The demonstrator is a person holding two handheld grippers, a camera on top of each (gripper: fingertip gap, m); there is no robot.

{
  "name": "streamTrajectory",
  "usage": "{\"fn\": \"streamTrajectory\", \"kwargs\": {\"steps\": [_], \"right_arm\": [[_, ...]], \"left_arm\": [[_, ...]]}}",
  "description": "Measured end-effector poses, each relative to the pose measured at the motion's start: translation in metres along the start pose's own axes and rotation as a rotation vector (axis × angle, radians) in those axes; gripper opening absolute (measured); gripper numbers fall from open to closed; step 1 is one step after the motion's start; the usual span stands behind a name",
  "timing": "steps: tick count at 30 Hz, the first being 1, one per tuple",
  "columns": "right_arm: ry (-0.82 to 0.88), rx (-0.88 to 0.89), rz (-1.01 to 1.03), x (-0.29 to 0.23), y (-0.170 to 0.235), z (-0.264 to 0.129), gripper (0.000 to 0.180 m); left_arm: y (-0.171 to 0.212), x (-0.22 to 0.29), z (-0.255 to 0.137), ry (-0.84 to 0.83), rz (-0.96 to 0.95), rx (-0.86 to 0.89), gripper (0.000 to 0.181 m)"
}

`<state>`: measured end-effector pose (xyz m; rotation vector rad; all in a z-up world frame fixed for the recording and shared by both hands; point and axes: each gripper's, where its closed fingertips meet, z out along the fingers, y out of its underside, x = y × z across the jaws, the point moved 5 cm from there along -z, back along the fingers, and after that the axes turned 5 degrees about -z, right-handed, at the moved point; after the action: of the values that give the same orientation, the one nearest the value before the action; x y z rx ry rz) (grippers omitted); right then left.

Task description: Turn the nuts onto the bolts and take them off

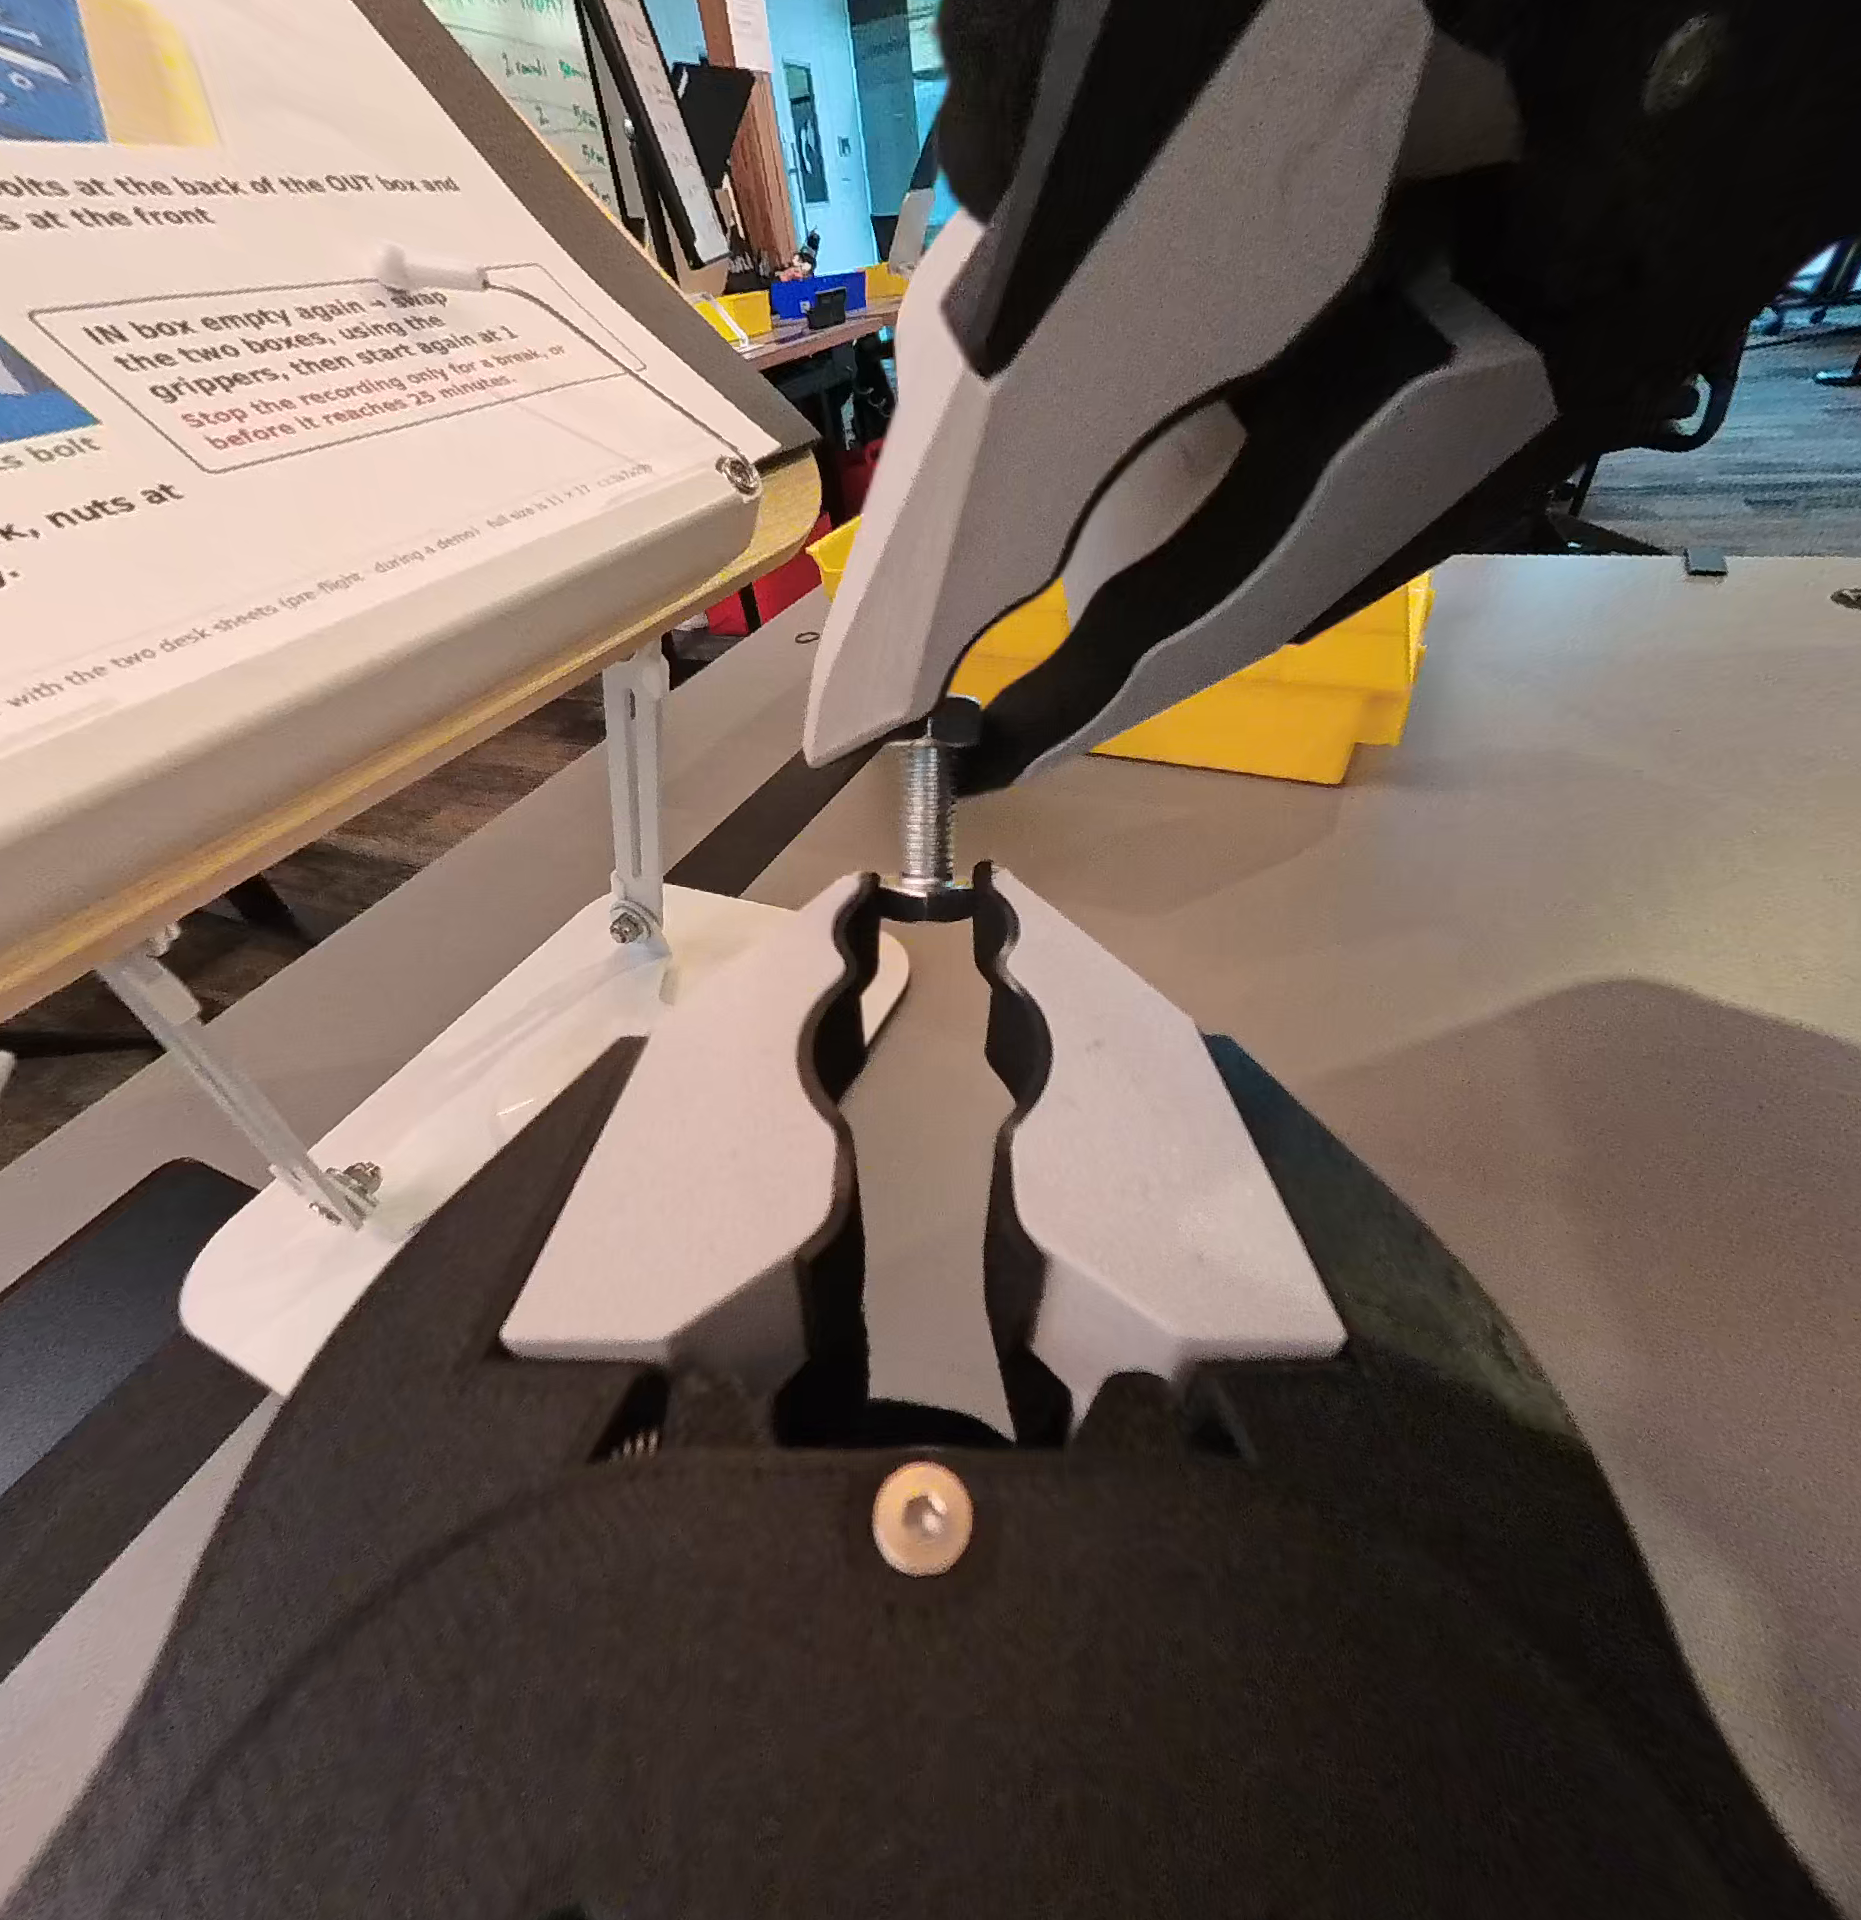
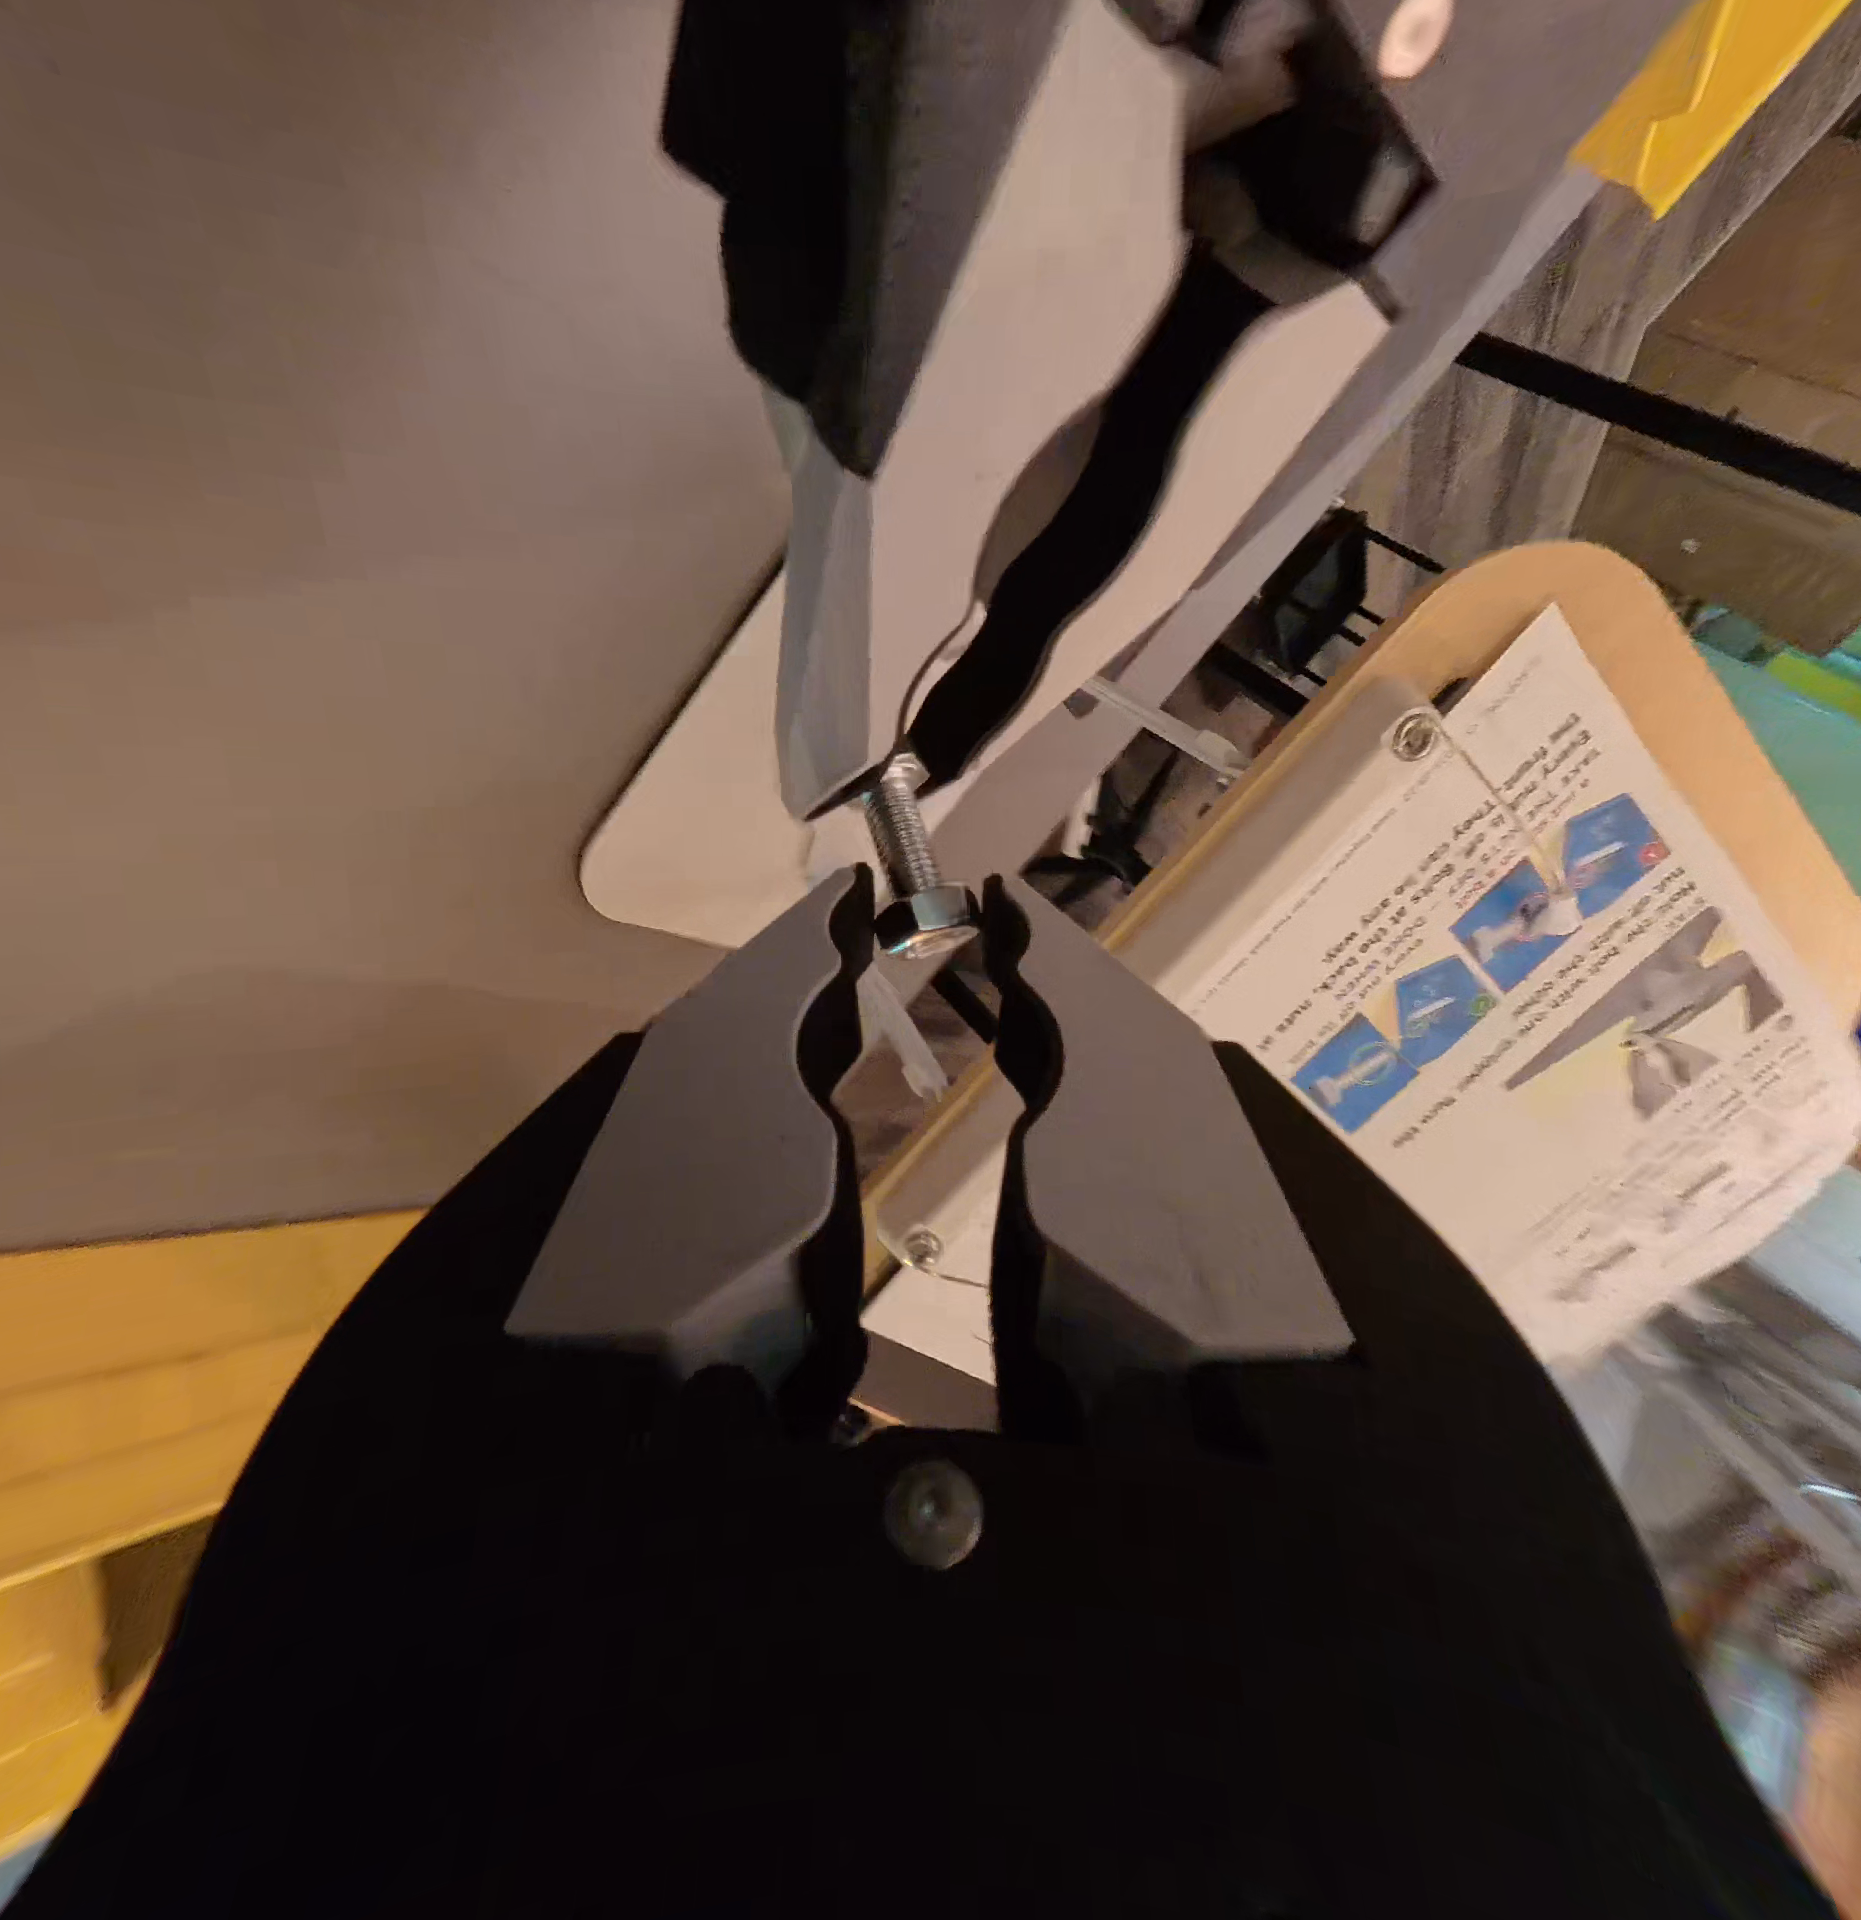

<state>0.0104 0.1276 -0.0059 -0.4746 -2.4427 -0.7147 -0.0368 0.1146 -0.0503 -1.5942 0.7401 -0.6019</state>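
My left gripper [image 1: 926,883] pinches one hexagonal end of the bolt [image 1: 926,810] between its fingers; which end is head and which is nut, I cannot tell. In the right wrist view, my right gripper [image 2: 921,914] clamps the bright hex piece [image 2: 924,920] at the opposite end. The silver threaded shaft runs upright between both grippers, above the grey tabletop [image 1: 1528,831]. Only the left wrist view shows the yellow bins [image 1: 1269,707] beyond; the instruction board [image 2: 1528,935] appears in both.

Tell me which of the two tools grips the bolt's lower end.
The left tool, level above the table, grips the lower end of the upright bolt; the right tool slants down from above and pinches its top.
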Motion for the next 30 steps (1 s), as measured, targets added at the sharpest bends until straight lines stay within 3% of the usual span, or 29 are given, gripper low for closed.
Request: {"fn": "streamTrajectory", "kwargs": {"steps": [3, 5, 10, 14, 20, 30], "right_arm": [[-0.046, 0.154, 0.211, 0.005, 0.001, -0.008, 0.040], [-0.109, 0.230, 0.398, 0.008, 0.008, -0.012, 0.045], [-0.298, 0.455, 0.862, 0.008, 0.021, -0.016, 0.042], [-0.412, 0.535, 1.066, 0.003, 0.022, -0.008, 0.041], [-0.482, 0.599, 1.184, 0.001, 0.020, 0.000, 0.019], [-0.438, 0.554, 1.010, 0.004, 0.017, 0.001, 0.018]], "left_arm": [[-0.003, 0.003, 0.001, 0.008, 0.005, 0.011, 0.016], [-0.003, 0.002, 0.000, 0.003, 0.004, 0.011, 0.016], [-0.004, -0.001, -0.002, -0.003, -0.011, 0.023, 0.016], [-0.003, 0.000, -0.001, 0.001, -0.009, 0.019, 0.016], [-0.002, 0.001, 0.000, 0.003, -0.006, 0.017, 0.016], [-0.001, 0.000, 0.000, 0.002, -0.008, 0.011, 0.016]]}}
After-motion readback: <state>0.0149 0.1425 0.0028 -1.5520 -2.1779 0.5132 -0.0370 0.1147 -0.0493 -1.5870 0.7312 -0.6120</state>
